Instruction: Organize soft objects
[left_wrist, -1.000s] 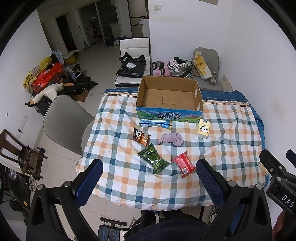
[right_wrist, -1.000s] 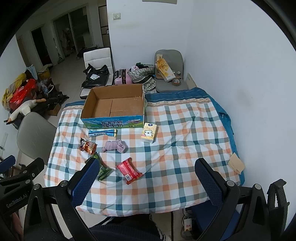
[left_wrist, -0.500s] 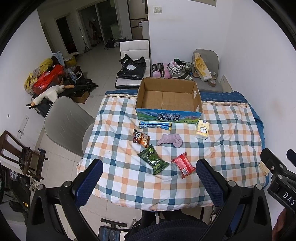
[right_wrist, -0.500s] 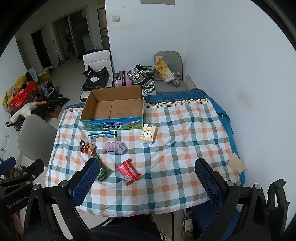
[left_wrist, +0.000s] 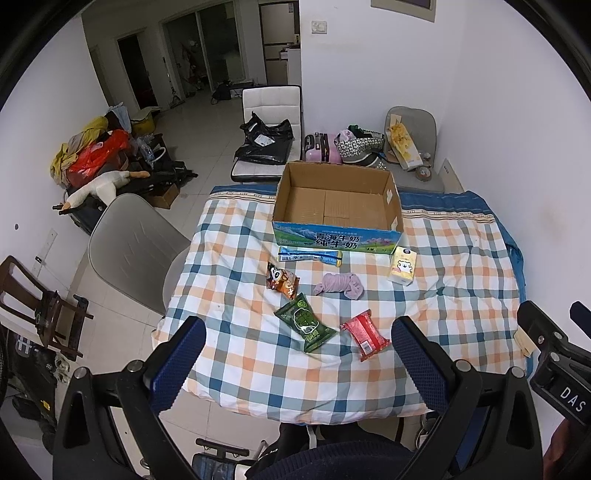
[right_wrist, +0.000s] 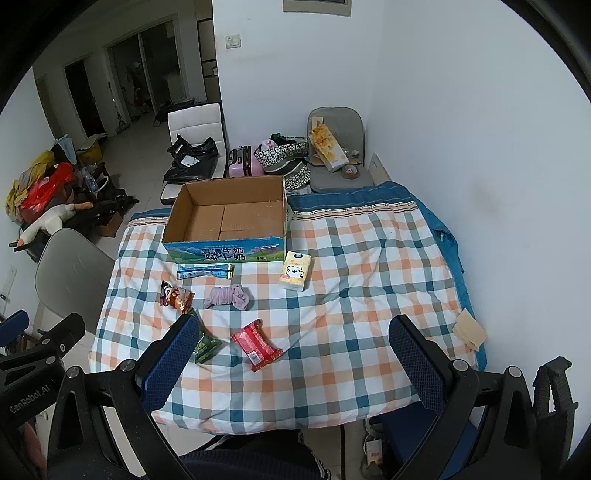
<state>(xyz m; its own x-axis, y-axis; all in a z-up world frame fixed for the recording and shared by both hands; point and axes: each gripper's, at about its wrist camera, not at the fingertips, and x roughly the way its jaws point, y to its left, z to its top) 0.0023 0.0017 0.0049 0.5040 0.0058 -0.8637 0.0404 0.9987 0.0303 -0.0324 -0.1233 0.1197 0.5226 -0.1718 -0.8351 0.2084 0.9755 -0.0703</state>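
Pre-grasp, nothing picked yet: both my claws hang above the near edge of the table, well short of the items. Left claw (left_wrist: 295, 354) is spread wide and empty; right claw (right_wrist: 291, 354) is the same. Landmark is the cardboard box (left_wrist: 338, 206) at the far side of the checked tablecloth (left_wrist: 443, 295), open and bare inside. Touching or almost touching its front wall lies a blue tube pack (left_wrist: 309, 254); off its front right corner is a yellow tissue pack (left_wrist: 402, 266). Nearer me from the box: panda snack bag (left_wrist: 282, 282), purple cloth bundle (left_wrist: 340, 286) (the most plainly soft item, my guess for first pick), then green packet (left_wrist: 304, 326) and red packet (left_wrist: 365, 334). Next move, as I judge it: drop one claw onto the cloth, pinch its bulk, carry it into the box. Views differ: the right camera has my left finger hiding most of the green packet, and shows a folded beige cloth (right_wrist: 469, 328) at the right table edge more clearly; the left camera shows every item whole.
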